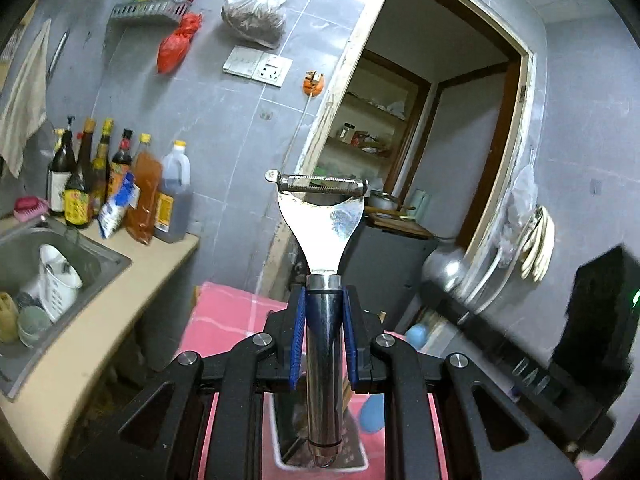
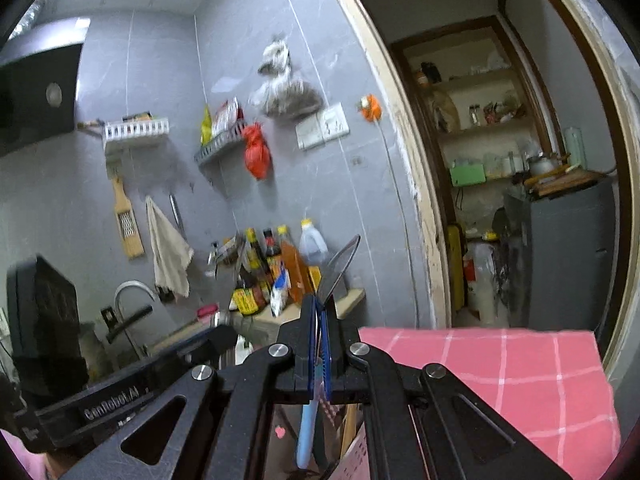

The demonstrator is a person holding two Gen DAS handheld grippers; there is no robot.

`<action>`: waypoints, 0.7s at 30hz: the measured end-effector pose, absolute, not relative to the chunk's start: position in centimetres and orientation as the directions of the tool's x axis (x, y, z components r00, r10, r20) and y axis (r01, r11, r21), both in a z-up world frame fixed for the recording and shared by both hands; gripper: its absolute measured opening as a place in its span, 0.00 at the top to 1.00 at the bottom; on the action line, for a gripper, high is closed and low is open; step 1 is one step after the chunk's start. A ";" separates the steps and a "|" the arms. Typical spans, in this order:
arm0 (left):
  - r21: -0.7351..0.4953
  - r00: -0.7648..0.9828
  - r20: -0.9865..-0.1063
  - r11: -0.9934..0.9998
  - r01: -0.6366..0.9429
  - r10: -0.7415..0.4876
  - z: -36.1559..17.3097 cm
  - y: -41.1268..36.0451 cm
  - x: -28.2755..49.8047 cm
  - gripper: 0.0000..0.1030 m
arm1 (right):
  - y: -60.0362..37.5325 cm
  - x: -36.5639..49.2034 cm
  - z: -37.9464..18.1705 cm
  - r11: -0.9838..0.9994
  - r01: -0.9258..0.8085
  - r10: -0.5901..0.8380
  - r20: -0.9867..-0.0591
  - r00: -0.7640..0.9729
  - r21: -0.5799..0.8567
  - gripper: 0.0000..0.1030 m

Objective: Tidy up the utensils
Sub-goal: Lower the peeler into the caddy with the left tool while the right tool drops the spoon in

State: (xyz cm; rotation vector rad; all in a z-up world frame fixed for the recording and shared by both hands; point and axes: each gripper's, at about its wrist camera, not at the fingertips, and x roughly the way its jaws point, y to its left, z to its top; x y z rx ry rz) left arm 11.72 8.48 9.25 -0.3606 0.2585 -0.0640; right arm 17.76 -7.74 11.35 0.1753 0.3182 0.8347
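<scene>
My left gripper (image 1: pixel 324 294) is shut on the round metal handle of a Y-shaped peeler (image 1: pixel 322 216). The peeler stands upright with its blade bar at the top, level with the doorway. My right gripper (image 2: pixel 319 306) is shut on a thin utensil (image 2: pixel 338 268) seen edge-on. Its dark pointed blade sticks up past the blue pads, and its light blue handle (image 2: pixel 306 432) hangs below them. Under the left gripper a white utensil holder (image 1: pixel 280 440) shows on the pink cloth, mostly hidden by the gripper.
A pink checked cloth (image 2: pixel 500 364) covers the table below. To the left runs a counter with sauce bottles (image 1: pixel 116 184) and a steel sink (image 1: pixel 60 256) holding cups. A tiled wall with hanging bags and racks stands ahead. An open doorway (image 1: pixel 448 120) leads to shelves.
</scene>
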 end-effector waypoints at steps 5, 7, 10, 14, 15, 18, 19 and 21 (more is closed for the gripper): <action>-0.362 0.971 -0.218 0.932 0.017 -0.102 8.3 8.4 12.4 0.86 | -7.2 18.3 9.0 0.682 -0.683 0.731 -0.258 0.632 0.262 0.97; -0.349 0.971 -0.214 0.937 0.022 -0.103 7.7 8.3 12.4 0.86 | -7.1 18.1 8.3 0.686 -0.684 0.727 -0.263 0.634 0.249 0.97; -0.323 0.971 -0.216 0.946 0.030 -0.105 6.9 7.9 12.2 0.86 | -6.9 17.8 7.3 0.689 -0.685 0.724 -0.268 0.636 0.236 0.97; -0.322 0.967 -0.233 0.946 0.025 -0.105 5.8 7.7 11.7 0.86 | -6.7 17.1 6.3 0.691 -0.692 0.721 -0.275 0.636 0.211 0.97; -0.317 0.966 -0.238 0.948 0.024 -0.104 5.5 7.5 11.6 0.86 | -6.8 17.0 6.0 0.692 -0.691 0.720 -0.279 0.636 0.208 0.97; -0.306 0.962 -0.251 0.952 0.029 -0.109 5.0 7.3 11.4 0.86 | -6.8 17.0 5.7 0.687 -0.696 0.723 -0.286 0.629 0.209 0.97; -0.303 0.960 -0.255 0.952 0.031 -0.112 4.9 7.2 11.3 0.86 | -6.8 17.0 5.7 0.685 -0.699 0.725 -0.286 0.626 0.207 0.97; -0.297 0.957 -0.267 0.954 0.033 -0.116 4.6 7.1 11.2 0.86 | -6.8 17.0 5.6 0.679 -0.706 0.729 -0.292 0.619 0.202 0.97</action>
